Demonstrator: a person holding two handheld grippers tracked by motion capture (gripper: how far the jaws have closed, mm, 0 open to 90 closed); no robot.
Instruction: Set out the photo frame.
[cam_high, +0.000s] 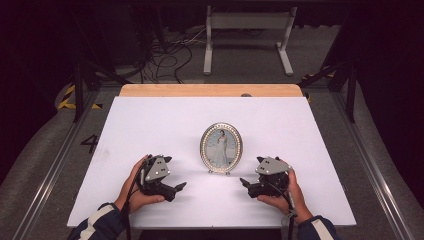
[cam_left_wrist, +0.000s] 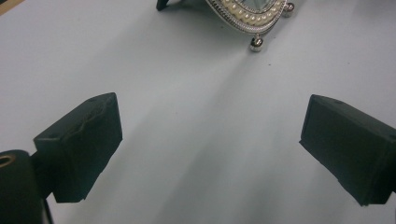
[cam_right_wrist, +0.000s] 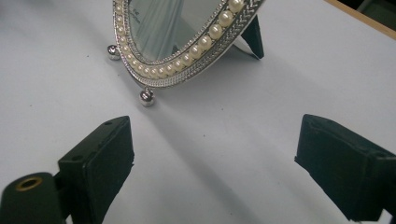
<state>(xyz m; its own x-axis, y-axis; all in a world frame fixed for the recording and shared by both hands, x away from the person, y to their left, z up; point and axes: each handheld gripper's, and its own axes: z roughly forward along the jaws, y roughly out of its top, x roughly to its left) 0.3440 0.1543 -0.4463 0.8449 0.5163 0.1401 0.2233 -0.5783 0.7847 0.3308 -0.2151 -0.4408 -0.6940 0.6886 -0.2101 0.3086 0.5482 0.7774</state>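
An oval silver photo frame (cam_high: 221, 148) with a pearl rim stands upright on the white board (cam_high: 150, 120), propped on small ball feet and a dark back stand. Its lower edge shows at the top of the left gripper view (cam_left_wrist: 247, 16) and larger in the right gripper view (cam_right_wrist: 187, 51). My left gripper (cam_high: 181, 187) lies low at the frame's front left, jaws wide open with nothing between them (cam_left_wrist: 212, 149). On the other side, at the front right, my right gripper (cam_high: 243, 182) also stands open and empty (cam_right_wrist: 215, 172). Both point inward toward the frame without touching it.
The white board rests on a wooden table (cam_high: 210, 90) whose far edge shows behind it. Beyond are a white metal stand (cam_high: 247, 37), floor cables (cam_high: 165, 55) and dark rails on both sides. Bare board lies all around the frame.
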